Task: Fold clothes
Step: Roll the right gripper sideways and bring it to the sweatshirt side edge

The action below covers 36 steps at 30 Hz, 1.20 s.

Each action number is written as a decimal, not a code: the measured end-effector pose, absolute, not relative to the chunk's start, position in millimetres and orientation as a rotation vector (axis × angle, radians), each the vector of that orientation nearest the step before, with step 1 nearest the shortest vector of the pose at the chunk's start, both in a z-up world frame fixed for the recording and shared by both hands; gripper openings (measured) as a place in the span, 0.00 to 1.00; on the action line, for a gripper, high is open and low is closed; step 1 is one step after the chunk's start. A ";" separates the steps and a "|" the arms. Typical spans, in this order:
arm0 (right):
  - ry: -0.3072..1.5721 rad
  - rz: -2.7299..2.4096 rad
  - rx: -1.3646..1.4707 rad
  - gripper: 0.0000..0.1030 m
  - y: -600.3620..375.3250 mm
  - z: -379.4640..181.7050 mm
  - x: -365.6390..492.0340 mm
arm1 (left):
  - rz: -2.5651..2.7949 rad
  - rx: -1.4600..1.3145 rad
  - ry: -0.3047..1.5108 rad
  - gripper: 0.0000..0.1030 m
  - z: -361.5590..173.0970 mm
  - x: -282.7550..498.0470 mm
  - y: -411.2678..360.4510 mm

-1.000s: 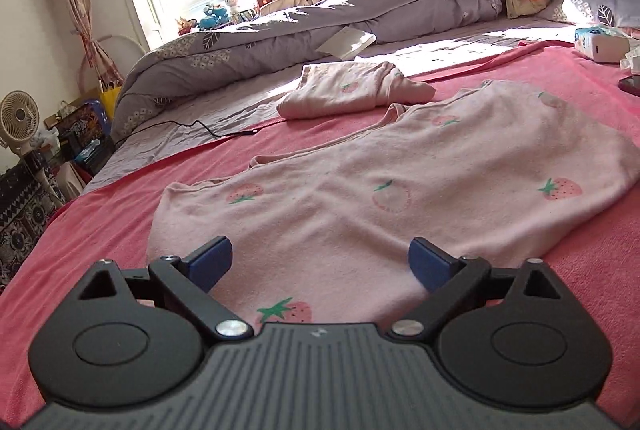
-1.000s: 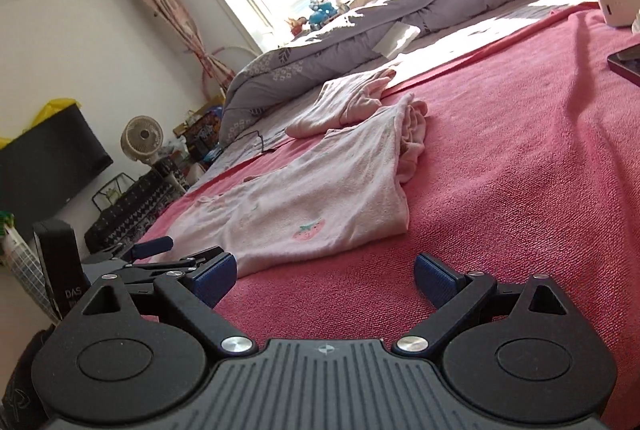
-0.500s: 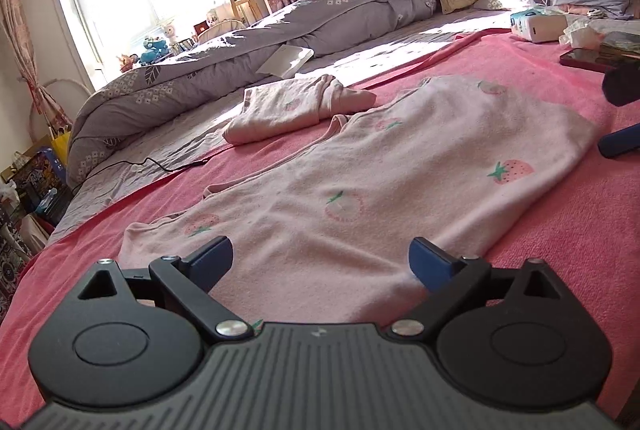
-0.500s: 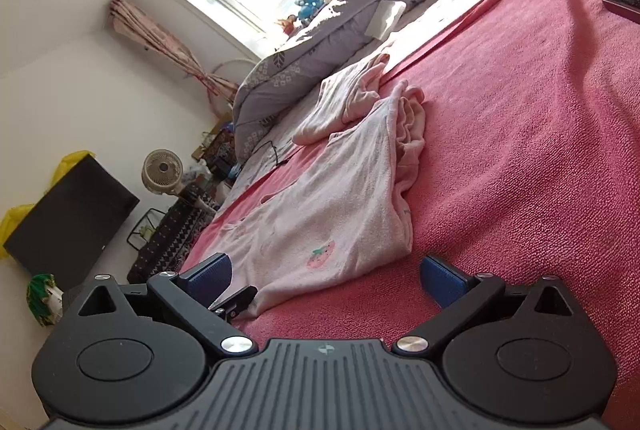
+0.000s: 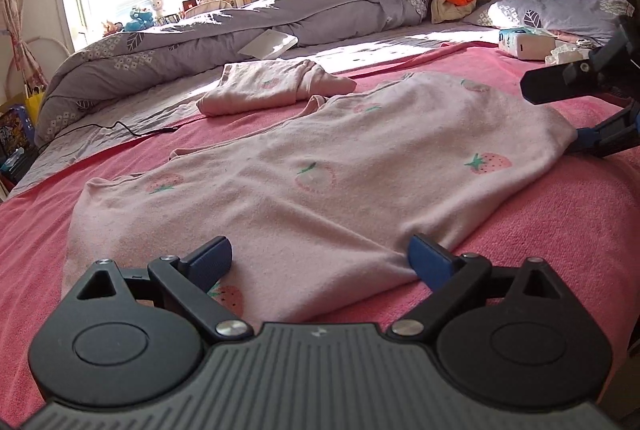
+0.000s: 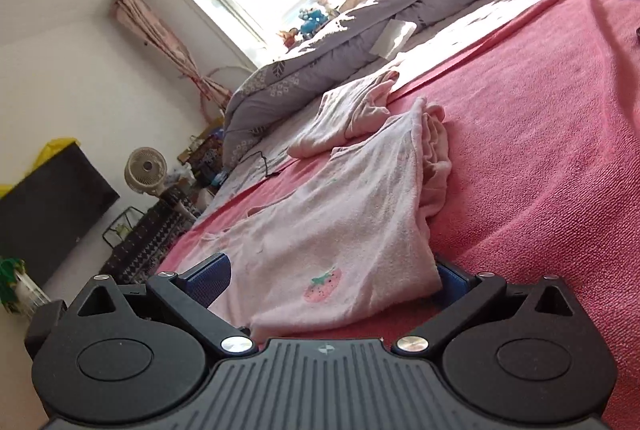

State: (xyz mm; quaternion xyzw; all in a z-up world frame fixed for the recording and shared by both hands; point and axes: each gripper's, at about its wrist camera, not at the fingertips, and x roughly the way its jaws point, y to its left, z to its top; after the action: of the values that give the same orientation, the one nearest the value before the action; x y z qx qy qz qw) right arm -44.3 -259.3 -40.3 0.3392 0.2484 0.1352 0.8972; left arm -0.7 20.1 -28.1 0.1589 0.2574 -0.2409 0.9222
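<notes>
Both your grippers have closed in on the pink strawberry garment [image 5: 320,166]: left gripper [image 5: 320,262] and right gripper [image 6: 332,274] each gape wide, straddling its near hem. Garment lies flat on the red blanket [image 5: 540,230]; bare blanket to the right.

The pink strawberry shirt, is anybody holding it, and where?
Nothing is held yet. The left hand-held gripper and the right hand-held gripper are both open, each with its fingers either side of a near edge of the strawberry shirt.
</notes>
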 end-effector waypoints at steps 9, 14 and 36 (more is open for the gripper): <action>0.523 0.255 0.687 0.93 -250.2 -40.7 -32.1 | -0.495 0.287 0.536 0.94 -29.7 1.5 23.7; 0.535 0.225 0.717 0.59 -258.1 -45.8 -36.6 | -0.491 0.284 0.535 0.95 -29.9 1.2 23.3; 0.504 0.219 0.669 0.44 -251.4 -51.6 -38.0 | -0.481 0.279 0.535 0.96 -30.5 0.5 22.5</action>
State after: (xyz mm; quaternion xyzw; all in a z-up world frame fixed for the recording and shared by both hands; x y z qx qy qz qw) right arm -38.0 -251.4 -51.6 0.3241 0.2442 0.1063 0.9078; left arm 0.5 22.5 -30.5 0.1362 0.2608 -0.2347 0.9265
